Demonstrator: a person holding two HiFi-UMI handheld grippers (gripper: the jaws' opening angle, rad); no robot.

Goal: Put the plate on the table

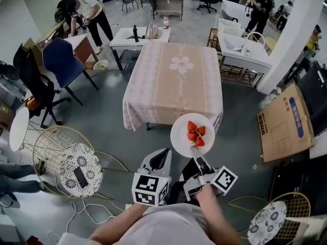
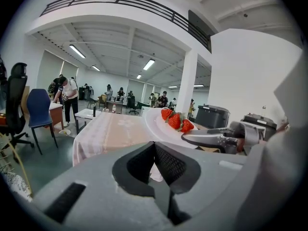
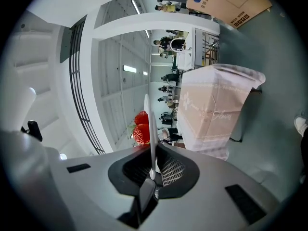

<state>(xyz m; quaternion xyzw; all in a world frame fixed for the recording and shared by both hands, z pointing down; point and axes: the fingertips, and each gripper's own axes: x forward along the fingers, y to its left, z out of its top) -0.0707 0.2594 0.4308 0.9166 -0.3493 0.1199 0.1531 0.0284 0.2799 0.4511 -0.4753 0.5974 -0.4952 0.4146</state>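
Your right gripper (image 1: 195,150) had its jaws closed to a narrow gap on the near rim of the white plate (image 1: 182,137). In the right gripper view the plate (image 3: 151,124) ran edge-on straight up out of the pads of the gripper (image 3: 152,170). Three strawberries (image 1: 195,133) sat on the plate, toward its upper right part in the head view. The plate was held in the air at lower centre of the head view, showing against the near edge of the table (image 1: 173,80), which had a pale pink cloth with a flower print at its centre. Your left gripper (image 1: 163,153) sat just left of the right one, apart from the plate. In its own view the left gripper (image 2: 155,144) had its jaws together with nothing between them, and the plate (image 2: 156,124) with its strawberries (image 2: 175,120) lay right of centre. A flattened cardboard box (image 1: 283,121) lay on the floor at the right of the head view.
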